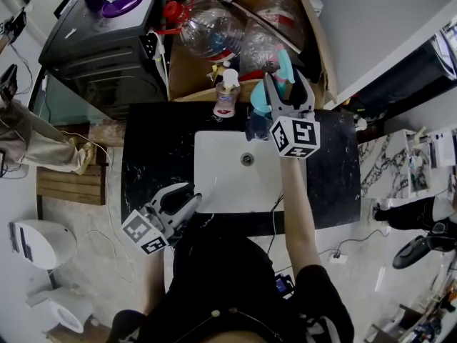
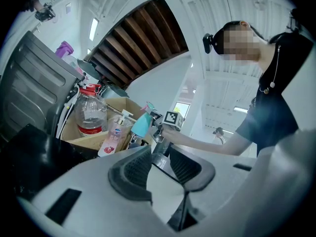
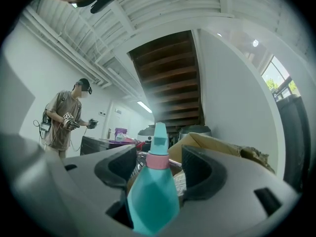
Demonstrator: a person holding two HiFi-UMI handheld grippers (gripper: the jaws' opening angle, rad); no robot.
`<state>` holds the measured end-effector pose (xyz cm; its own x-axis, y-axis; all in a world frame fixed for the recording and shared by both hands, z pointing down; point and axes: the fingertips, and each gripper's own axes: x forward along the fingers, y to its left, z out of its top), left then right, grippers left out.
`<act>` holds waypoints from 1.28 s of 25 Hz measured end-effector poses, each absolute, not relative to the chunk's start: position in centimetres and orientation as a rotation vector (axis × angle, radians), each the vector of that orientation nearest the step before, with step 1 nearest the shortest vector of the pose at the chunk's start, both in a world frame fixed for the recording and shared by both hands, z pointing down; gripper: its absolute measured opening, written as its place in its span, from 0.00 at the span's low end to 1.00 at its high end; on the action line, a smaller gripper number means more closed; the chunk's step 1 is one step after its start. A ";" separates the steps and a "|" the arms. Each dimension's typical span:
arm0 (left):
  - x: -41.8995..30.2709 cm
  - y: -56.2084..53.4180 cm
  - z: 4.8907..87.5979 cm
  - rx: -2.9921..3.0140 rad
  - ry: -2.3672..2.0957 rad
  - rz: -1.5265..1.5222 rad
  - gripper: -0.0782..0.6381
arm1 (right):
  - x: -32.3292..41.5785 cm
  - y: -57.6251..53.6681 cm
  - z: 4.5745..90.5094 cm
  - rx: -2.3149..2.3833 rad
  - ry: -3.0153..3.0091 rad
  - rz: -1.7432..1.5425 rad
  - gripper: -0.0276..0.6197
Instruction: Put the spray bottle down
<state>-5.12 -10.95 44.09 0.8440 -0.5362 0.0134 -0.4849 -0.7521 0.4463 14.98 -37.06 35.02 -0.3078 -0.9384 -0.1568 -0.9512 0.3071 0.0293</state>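
A teal spray bottle [image 1: 260, 98] with a pink collar stands upright at the back of the black counter [image 1: 153, 159], just behind the white sink [image 1: 214, 164]. My right gripper [image 1: 287, 81] is around it, level. In the right gripper view the bottle [image 3: 153, 194] fills the gap between the pads [image 3: 116, 168], with slivers of space on both sides, so the gripper [image 3: 158, 168] is open. The bottle's base is hidden. My left gripper [image 1: 187, 200] hovers open and empty at the sink's front edge; from it the bottle [image 2: 141, 124] shows far off.
A pink pump bottle [image 1: 227, 96] stands left of the spray bottle. Behind both is a cardboard box [image 1: 187, 70] with large clear plastic bottles [image 1: 208, 28]. A black cabinet [image 1: 100, 45] is at the left. Another person [image 3: 64, 122] stands far back.
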 end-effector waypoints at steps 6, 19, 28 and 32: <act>-5.9 -11.6 43.0 2.602 -0.819 -0.209 0.27 | 17.6 -31.8 34.9 -1.818 2.353 0.142 0.52; -2.5 -13.7 38.8 2.894 -0.859 -0.169 0.12 | 13.3 -15.7 37.6 -1.511 2.643 -0.011 0.05; -1.6 -13.7 38.2 2.968 -0.859 -0.201 0.12 | 10.2 -12.0 38.1 -1.420 2.697 -0.057 0.05; -1.5 -13.4 38.2 2.977 -0.853 -0.188 0.12 | 10.0 -11.2 38.5 -1.422 2.706 -0.066 0.05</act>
<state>-1.48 -13.38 38.25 0.8414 -0.5300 -0.1053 -0.5252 -0.8480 0.0710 10.00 -11.24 38.49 -0.5649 -0.8234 -0.0539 -0.8198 0.5674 -0.0772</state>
